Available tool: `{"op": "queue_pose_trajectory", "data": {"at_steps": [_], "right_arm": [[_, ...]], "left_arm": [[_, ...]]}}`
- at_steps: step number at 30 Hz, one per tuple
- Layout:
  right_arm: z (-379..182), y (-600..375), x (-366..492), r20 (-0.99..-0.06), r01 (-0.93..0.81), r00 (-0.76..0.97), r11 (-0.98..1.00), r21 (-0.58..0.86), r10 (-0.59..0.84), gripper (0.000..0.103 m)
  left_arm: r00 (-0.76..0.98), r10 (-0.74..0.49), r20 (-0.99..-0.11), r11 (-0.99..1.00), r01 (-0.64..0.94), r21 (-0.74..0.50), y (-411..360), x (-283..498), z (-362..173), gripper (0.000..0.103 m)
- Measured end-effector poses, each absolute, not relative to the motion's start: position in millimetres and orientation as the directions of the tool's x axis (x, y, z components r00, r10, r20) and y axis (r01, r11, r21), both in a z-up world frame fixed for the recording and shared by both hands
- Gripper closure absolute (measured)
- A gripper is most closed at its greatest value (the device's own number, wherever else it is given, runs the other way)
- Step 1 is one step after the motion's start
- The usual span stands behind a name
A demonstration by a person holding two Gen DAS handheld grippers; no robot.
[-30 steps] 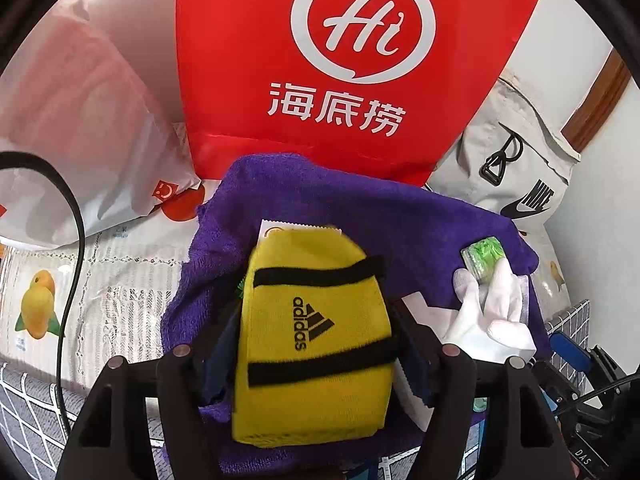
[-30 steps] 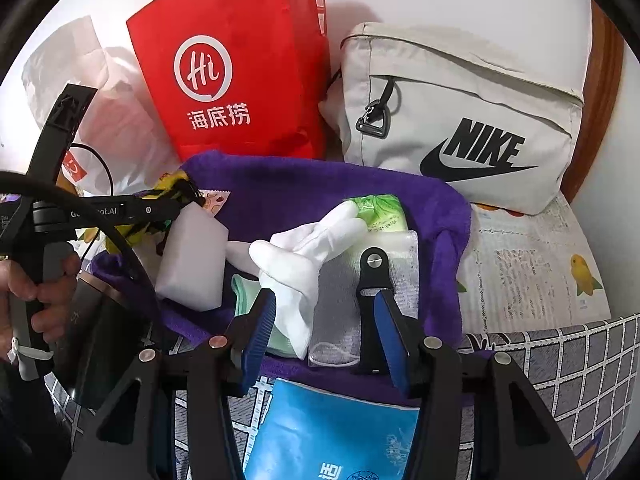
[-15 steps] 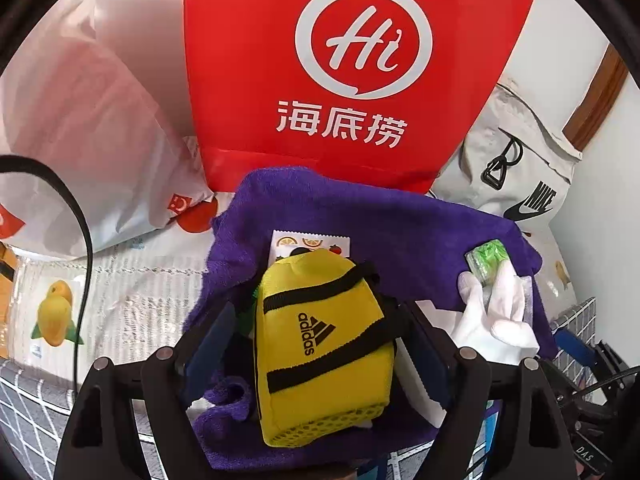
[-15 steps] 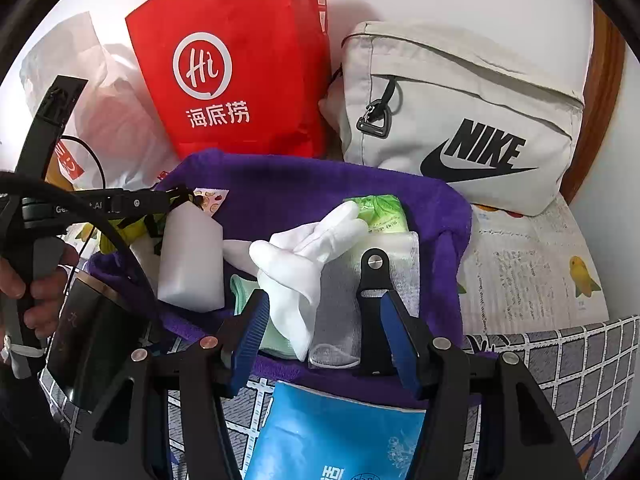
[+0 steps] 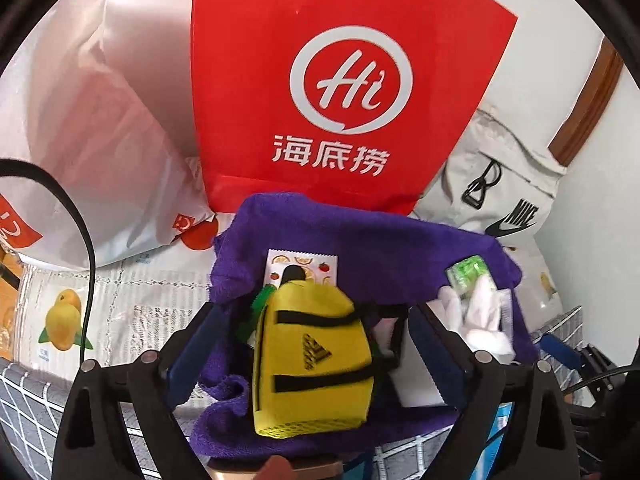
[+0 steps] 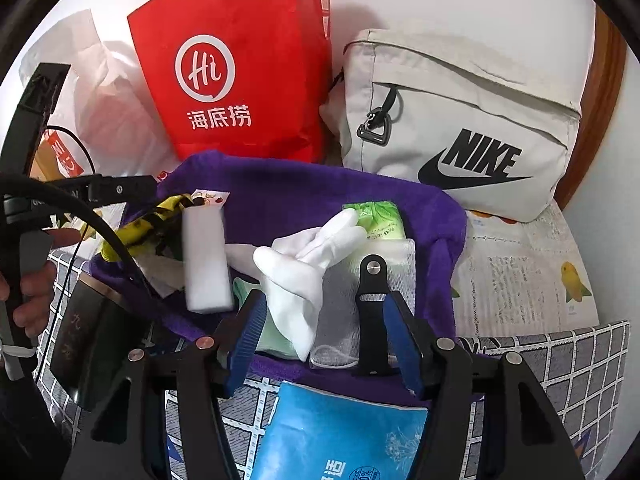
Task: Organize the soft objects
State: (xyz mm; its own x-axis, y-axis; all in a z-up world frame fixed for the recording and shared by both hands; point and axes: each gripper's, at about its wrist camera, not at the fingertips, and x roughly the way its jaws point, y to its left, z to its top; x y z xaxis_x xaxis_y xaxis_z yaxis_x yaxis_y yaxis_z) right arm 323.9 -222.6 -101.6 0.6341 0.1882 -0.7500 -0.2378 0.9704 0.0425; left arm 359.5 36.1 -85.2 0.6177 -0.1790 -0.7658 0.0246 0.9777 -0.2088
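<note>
Lower centre of the left wrist view, my left gripper (image 5: 312, 344) has its jaws opening around the yellow pouch (image 5: 310, 356); there's a gap on both sides, so nothing is gripped. The pouch lies on the purple towel (image 5: 360, 240), over a fruit-print sachet (image 5: 302, 266). Best move, I reckon: let the jaws spread fully, then back straight off so a pad doesn't drag the pouch or bunch the towel.

Bottom centre of the right wrist view, my right gripper (image 6: 324, 332) stands part open, not pinching anything. The white glove (image 6: 304, 264) and a mesh cloth (image 6: 340, 320) sit between the pads, a black strap (image 6: 370, 316) just beside the right-hand one. For a pick I'd take the glove alone, clear of the strap.

Writing: red bag (image 5: 344, 80) reads "Hi" plus 海底捞; beige bag (image 6: 460, 120) says NIKE with swoosh; the pouch's three-stripe logo is blurred. Blue packet (image 6: 340, 436) print too small to read.
</note>
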Motion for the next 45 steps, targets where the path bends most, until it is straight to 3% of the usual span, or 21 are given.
{"op": "queue_pose_trajectory", "data": {"at_steps": [10, 16, 18, 19, 25, 29, 33, 45], "right_arm": [[-91, -218, 308, -0.760, -0.233, 0.627, 0.972, 0.032, 0.174, 0.041], [-71, -219, 276, -0.740, -0.235, 0.651, 0.972, 0.019, 0.172, 0.027], [-63, -220, 262, -0.721, -0.230, 0.672, 0.973, 0.015, 0.170, 0.012], [-59, -221, 256, -0.712, -0.224, 0.683, 0.975, 0.012, 0.165, 0.011], [-45, -224, 222, -0.688, -0.211, 0.705, 0.977, 0.031, 0.174, 0.010], [-38, -225, 198, -0.668, -0.192, 0.728, 0.981, 0.019, 0.155, 0.004], [-34, -229, 171, -0.659, -0.169, 0.739, 0.985, 0.020, 0.140, 0.000], [-32, -246, 89, -0.652, -0.124, 0.745, 0.990, 0.073, 0.142, 0.000]], "left_arm": [[0.654, -0.191, -0.732, 0.974, 0.031, -0.226, 41, 343, -59, 0.007], [0.669, -0.155, -0.727, 0.985, 0.046, -0.168, 27, 321, -43, 0.007], [0.662, -0.146, -0.735, 0.987, 0.049, -0.151, 22, 311, -41, 0.007], [0.661, -0.143, -0.737, 0.988, 0.047, -0.150, 21, 305, -40, 0.007], [0.677, -0.134, -0.723, 0.990, 0.059, -0.128, 13, 253, -27, 0.007], [0.697, -0.124, -0.707, 0.992, 0.067, -0.108, 5, 214, -16, 0.000], [0.716, -0.111, -0.690, 0.994, 0.077, -0.080, -8, 171, -9, 0.000], [0.734, -0.088, -0.673, 0.996, 0.049, -0.077, -25, 78, -6, 0.000]]}}
